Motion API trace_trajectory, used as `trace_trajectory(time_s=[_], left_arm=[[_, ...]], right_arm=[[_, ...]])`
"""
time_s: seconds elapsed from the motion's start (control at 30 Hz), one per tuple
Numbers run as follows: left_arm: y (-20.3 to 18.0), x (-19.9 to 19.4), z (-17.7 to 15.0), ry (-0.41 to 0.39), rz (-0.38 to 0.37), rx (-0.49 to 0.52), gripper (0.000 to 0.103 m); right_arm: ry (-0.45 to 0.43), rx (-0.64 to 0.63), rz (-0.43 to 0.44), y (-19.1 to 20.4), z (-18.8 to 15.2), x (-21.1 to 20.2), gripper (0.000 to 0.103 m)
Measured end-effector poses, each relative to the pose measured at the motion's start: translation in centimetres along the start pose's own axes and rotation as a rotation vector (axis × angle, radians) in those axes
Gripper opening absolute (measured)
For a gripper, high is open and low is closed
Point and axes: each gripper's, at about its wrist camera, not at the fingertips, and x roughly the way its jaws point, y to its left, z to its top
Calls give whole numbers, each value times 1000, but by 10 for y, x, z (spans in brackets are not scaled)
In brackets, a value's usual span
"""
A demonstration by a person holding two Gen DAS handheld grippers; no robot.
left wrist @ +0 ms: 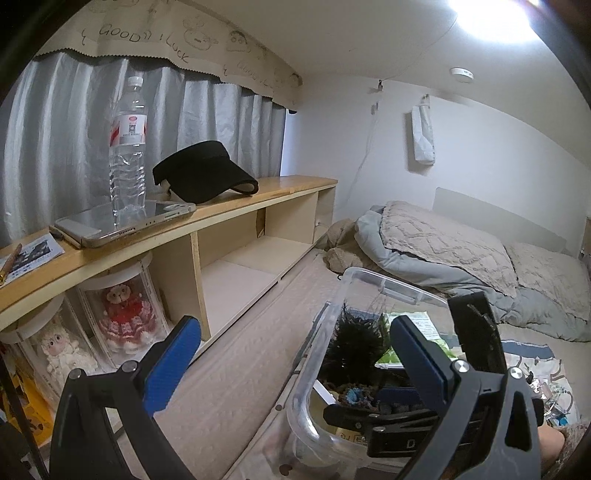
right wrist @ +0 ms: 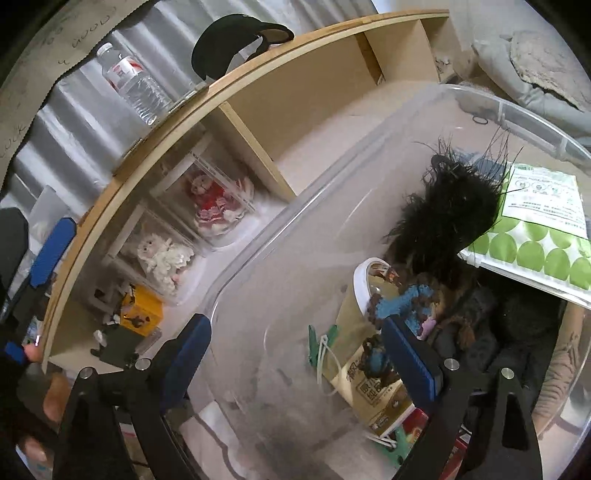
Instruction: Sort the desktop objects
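- The sorting looks well under way — the clear plastic bin (right wrist: 369, 155) on the bed already holds a black feathery thing (right wrist: 450, 210), a green-dotted packet (right wrist: 535, 236), a paper cup (right wrist: 369, 354) and small toys
- The right gripper (right wrist: 295, 354) hangs over the near end of the bin with its jaws spread wide and nothing between the blue pads; my guess is that it is free for the next pick
- The left gripper (left wrist: 291, 354) is also wide open and empty, one finger to the left of the bin over the bed cover, the other above the bin's contents
- Still unsorted, as I judge it, are the things on the wooden shelf (left wrist: 236, 206) — a water bottle (left wrist: 127, 147) standing on a tablet (left wrist: 125, 221), a phone (left wrist: 75, 229) resting at its left end, a black visor (left wrist: 203, 173) just to the right
- The next move likely calls for a reach up to the shelf; the bottle is tall and on a slick base, so a grip low on its body would be safest
- Below the shelf sit two dolls in clear cases (left wrist: 96, 325); grey curtains (left wrist: 55, 129) hang behind, a rumpled quilt (left wrist: 443, 243) lies on the bed beyond the bin, and a ceiling light (left wrist: 491, 18) glares overhead
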Motion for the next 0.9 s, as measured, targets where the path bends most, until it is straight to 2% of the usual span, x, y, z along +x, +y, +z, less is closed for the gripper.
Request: trace_trajectory(time_s=[0.2, 0.23, 0.27, 0.33, 0.9], left_arm=[[-4, -7, 0, 5, -4, 9, 103], [-5, -8, 0, 7, -6, 9, 103], [-5, -9, 0, 8, -8, 10, 103], [-8, -12, -1, 10, -12, 13, 103], [-46, -39, -9, 31, -36, 62, 103]], right_arm=[[-50, -55, -77, 2, -6, -12, 94], [-63, -70, -95, 2, -7, -16, 95], [-83, -90, -125, 1, -10, -21, 103], [-108, -98, -150, -2, -13, -28, 103], [-327, -109, -244, -12, -40, -130, 103]])
